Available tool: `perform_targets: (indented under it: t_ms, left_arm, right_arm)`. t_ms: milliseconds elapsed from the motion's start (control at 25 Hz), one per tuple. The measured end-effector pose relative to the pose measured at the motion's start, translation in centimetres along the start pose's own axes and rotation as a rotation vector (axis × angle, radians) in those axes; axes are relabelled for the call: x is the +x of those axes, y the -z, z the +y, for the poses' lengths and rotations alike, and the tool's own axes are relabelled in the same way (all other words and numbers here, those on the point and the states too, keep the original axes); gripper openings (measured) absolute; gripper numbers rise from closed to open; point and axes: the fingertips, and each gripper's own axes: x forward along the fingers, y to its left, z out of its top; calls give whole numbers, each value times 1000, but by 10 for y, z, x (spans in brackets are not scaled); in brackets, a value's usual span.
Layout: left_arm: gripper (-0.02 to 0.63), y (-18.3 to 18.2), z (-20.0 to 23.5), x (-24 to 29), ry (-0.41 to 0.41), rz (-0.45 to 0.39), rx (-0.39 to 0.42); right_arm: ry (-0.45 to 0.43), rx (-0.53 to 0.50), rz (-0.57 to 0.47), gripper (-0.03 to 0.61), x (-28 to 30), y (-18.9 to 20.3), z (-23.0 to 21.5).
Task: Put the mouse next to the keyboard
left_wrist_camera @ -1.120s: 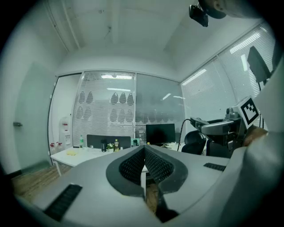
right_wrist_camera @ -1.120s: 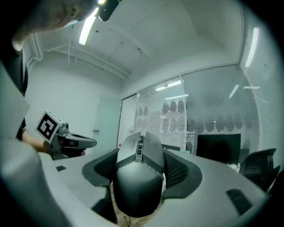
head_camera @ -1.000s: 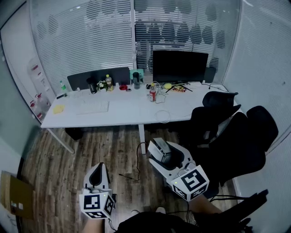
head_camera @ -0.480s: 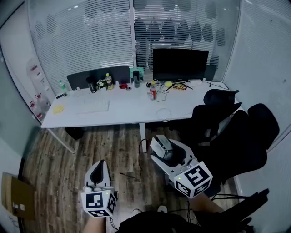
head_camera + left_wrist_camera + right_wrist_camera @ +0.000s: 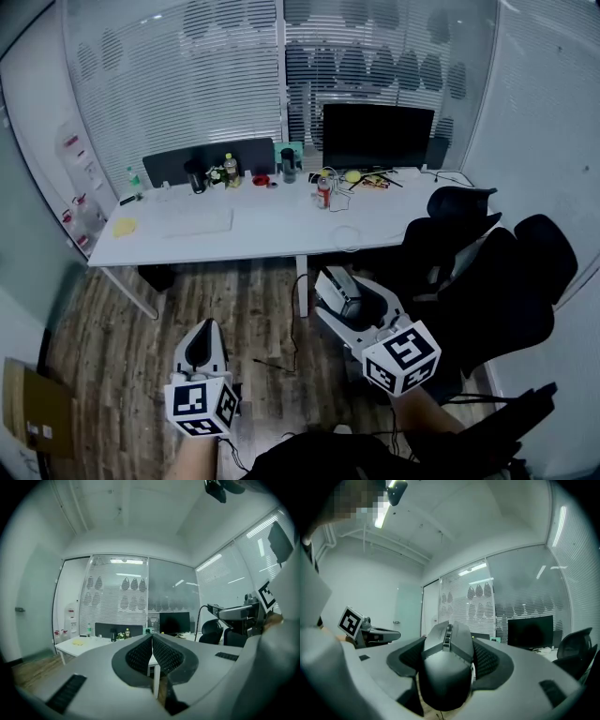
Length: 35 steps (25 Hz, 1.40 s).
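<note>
A dark grey mouse [image 5: 446, 660] sits clamped between the pads of my right gripper [image 5: 449, 656], its wheel pointing away from the camera. From the head view the same mouse [image 5: 339, 292] and right gripper [image 5: 345, 294] hang over the wooden floor, in front of the desk. My left gripper [image 5: 201, 345] is lower left, its jaws pressed together with nothing between them. In its own view the left gripper [image 5: 151, 645] shows closed pads. A white keyboard [image 5: 196, 221] lies on the left half of the white desk [image 5: 262, 234], far from both grippers.
A black monitor [image 5: 377, 138] stands at the back of the desk, with bottles, a red can [image 5: 324, 196], cups and cables near it. Two black office chairs [image 5: 487, 272] stand to the right. A cardboard box [image 5: 33, 408] leans at the lower left. Glass walls with blinds surround the room.
Both grippers have drifted slightly in the head view; the right one moved a little right and down. The desk appears shifted a bit rightward. Both grips are unchanged.
</note>
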Motion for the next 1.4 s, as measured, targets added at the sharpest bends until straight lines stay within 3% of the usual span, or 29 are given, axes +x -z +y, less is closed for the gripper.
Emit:
perform_targets:
  t_ms: [120,440,640,960,1400]
  left_arm:
    - [29,-7,18,-3,-13,-38,0]
    - [29,-4,47,-9,2,-36,7]
    - [29,-5,70,-4,-59,-44,-7]
    - [29,-15,97,29,-110,-55,78]
    - [29,-23,107,144,-143,-2,76]
  right_arm:
    - [5,-9,4,301,10,-2,12]
    - [5,-21,-10,301,37,-6,43]
    - [-27,-35,-24,301,58,-10,48]
    - [-98,-18,-41,301,120,-10,33]
    - [-149,-26,-53,301,204,-23,-41]
